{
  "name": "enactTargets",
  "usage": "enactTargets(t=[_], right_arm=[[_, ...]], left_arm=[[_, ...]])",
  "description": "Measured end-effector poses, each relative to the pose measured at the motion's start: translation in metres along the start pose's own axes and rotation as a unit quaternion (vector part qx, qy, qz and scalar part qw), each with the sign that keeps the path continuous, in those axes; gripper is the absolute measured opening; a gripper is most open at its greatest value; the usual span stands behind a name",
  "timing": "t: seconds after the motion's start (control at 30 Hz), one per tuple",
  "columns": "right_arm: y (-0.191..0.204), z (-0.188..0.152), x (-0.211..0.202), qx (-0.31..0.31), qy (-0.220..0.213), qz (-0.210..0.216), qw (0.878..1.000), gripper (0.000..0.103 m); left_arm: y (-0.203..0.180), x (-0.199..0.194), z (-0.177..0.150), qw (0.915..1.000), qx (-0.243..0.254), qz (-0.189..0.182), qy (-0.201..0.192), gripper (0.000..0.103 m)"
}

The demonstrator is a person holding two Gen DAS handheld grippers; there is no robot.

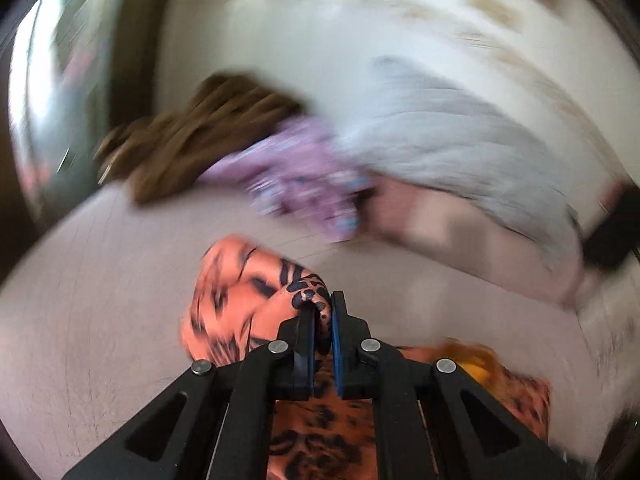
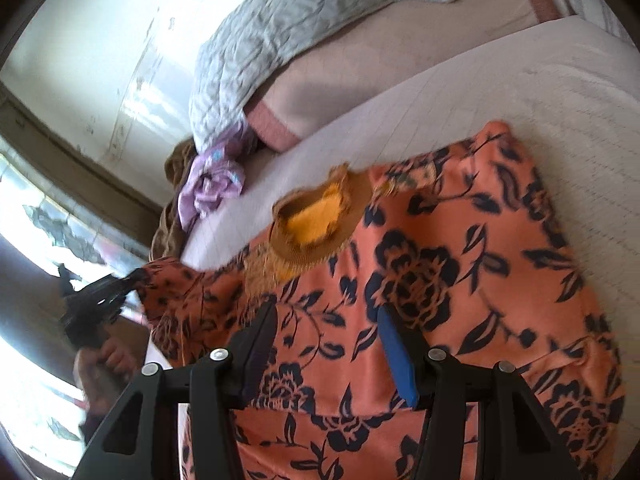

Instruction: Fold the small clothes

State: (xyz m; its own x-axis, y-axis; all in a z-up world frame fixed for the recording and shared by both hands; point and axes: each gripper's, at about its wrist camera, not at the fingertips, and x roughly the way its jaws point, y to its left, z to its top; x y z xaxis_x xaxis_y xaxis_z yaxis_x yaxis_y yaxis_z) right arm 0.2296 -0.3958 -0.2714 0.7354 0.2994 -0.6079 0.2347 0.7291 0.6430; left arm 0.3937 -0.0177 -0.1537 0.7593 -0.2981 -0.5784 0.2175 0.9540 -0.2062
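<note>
Left wrist view: heavy motion blur beyond the jaws; only the left gripper [image 1: 322, 312] itself is sharp. Right wrist view: mostly crisp, mild smear. Daylight enters left of the jaws, blown out there. Fisheye bending and dark vignette at edges.

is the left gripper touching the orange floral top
Touching. In the left wrist view the left gripper is shut on a bunched fold of the orange floral top, with cloth pinched between its fingers.
</note>
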Motion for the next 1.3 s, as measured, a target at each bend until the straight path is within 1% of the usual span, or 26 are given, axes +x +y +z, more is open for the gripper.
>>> enactTargets(t=[0.07, 0.13, 0.17, 0.23, 0.27, 0.3, 0.33, 0.37, 0.4, 0.43, 0.47, 0.53, 0.6, 0.67, 0.7, 0.77, 0.8, 0.87, 0.93, 0.97, 1.0, 1.03, 1.1, 1.17, 1.2, 1.3], right_arm=[[-0.006, 0.006, -0.009, 0.013, -0.017, -0.002, 1.0, 0.056], [-0.015, 0.012, -0.019, 0.029, -0.036, -0.004, 0.999, 0.056], [-0.019, 0.015, -0.025, 0.038, -0.047, -0.005, 0.998, 0.056], [-0.03, 0.023, -0.037, 0.054, -0.067, -0.009, 0.996, 0.056], [-0.035, 0.027, -0.044, 0.062, -0.078, -0.012, 0.995, 0.056], [-0.041, 0.03, -0.05, 0.071, -0.088, -0.016, 0.993, 0.061], [-0.048, 0.034, -0.059, 0.084, -0.103, -0.021, 0.991, 0.068], [-0.055, 0.036, -0.067, 0.095, -0.117, -0.024, 0.988, 0.071], [-0.06, 0.038, -0.074, 0.107, -0.129, -0.024, 0.986, 0.076], [-0.064, 0.039, -0.08, 0.116, -0.136, -0.023, 0.984, 0.076], [-0.067, 0.04, -0.083, 0.123, -0.139, -0.021, 0.982, 0.076], [-0.069, 0.043, -0.084, 0.129, -0.137, -0.017, 0.982, 0.076], [-0.064, 0.042, -0.08, 0.123, -0.128, -0.018, 0.984, 0.076], [-0.058, 0.038, -0.073, 0.109, -0.114, -0.017, 0.987, 0.076], [-0.051, 0.035, -0.067, 0.096, -0.102, -0.016, 0.99, 0.076], [-0.037, 0.03, -0.057, 0.066, -0.085, -0.019, 0.994, 0.076], [-0.029, 0.028, -0.052, 0.044, -0.076, -0.022, 0.996, 0.076], [-0.009, 0.02, -0.041, -0.006, -0.058, -0.029, 0.998, 0.076], [0.01, 0.014, -0.029, -0.045, -0.043, -0.033, 0.997, 0.076], [0.02, 0.011, -0.023, -0.065, -0.037, -0.039, 0.996, 0.076], [0.03, 0.009, -0.016, -0.084, -0.032, -0.05, 0.995, 0.076], [0.042, 0.008, -0.008, -0.109, -0.028, -0.061, 0.992, 0.076], [0.069, 0.011, 0.007, -0.157, -0.011, -0.068, 0.985, 0.076], [0.095, 0.018, 0.025, -0.198, 0.012, -0.089, 0.976, 0.076], [0.11, 0.022, 0.038, -0.222, 0.025, -0.11, 0.968, 0.076], [0.148, 0.029, 0.089, -0.291, 0.088, -0.176, 0.936, 0.076]], left_arm=[[-0.041, -0.013, -0.008, 0.9977, 0.057, -0.037, -0.005, 0.007], [-0.094, -0.021, -0.028, 0.9887, 0.126, -0.082, 0.004, 0.007], [-0.119, -0.022, -0.042, 0.9817, 0.161, -0.1, 0.018, 0.01], [-0.162, -0.017, -0.075, 0.9629, 0.234, -0.123, 0.053, 0.033], [-0.176, -0.015, -0.091, 0.9536, 0.267, -0.123, 0.065, 0.055], [-0.188, -0.014, -0.108, 0.9453, 0.299, -0.111, 0.068, 0.066], [-0.194, -0.014, -0.118, 0.9409, 0.316, -0.101, 0.07, 0.067], [-0.195, -0.015, -0.126, 0.9375, 0.325, -0.099, 0.077, 0.067], [-0.191, -0.017, -0.13, 0.9366, 0.323, -0.106, 0.087, 0.067], [-0.186, -0.022, -0.131, 0.9378, 0.317, -0.109, 0.089, 0.067], [-0.178, -0.029, -0.131, 0.9414, 0.306, -0.11, 0.087, 0.067], [-0.156, -0.034, -0.12, 0.9538, 0.272, -0.099, 0.08, 0.069], [-0.123, -0.035, -0.104, 0.9706, 0.219, -0.067, 0.074, 0.074], [-0.09, -0.03, -0.094, 0.9818, 0.168, -0.037, 0.08, 0.075], [-0.065, -0.024, -0.089, 0.9871, 0.133, -0.005, 0.089, 0.075], [-0.035, -0.011, -0.083, 0.99, 0.088, 0.042, 0.102, 0.075], [-0.011, 0.003, -0.082, 0.9878, 0.047, 0.077, 0.127, 0.075], [0.018, 0.022, -0.088, 0.9811, -0.006, 0.11, 0.159, 0.074], [0.031, 0.041, -0.101, 0.9683, -0.008, 0.145, 0.203, 0.074], [0.032, 0.051, -0.111, 0.9592, 0.007, 0.165, 0.23, 0.074], [0.032, 0.058, -0.117, 0.9535, 0.019, 0.175, 0.245, 0.075], [0.031, 0.063, -0.123, 0.9501, 0.028, 0.177, 0.255, 0.075], [0.031, 0.063, -0.123, 0.9514, 0.031, 0.176, 0.251, 0.075], [0.035, 0.062, -0.121, 0.9524, 0.019, 0.164, 0.257, 0.075], [0.041, 0.062, -0.121, 0.9523, 0.004, 0.153, 0.264, 0.075], [0.057, 0.062, -0.122, 0.9515, -0.033, 0.129, 0.278, 0.075]])
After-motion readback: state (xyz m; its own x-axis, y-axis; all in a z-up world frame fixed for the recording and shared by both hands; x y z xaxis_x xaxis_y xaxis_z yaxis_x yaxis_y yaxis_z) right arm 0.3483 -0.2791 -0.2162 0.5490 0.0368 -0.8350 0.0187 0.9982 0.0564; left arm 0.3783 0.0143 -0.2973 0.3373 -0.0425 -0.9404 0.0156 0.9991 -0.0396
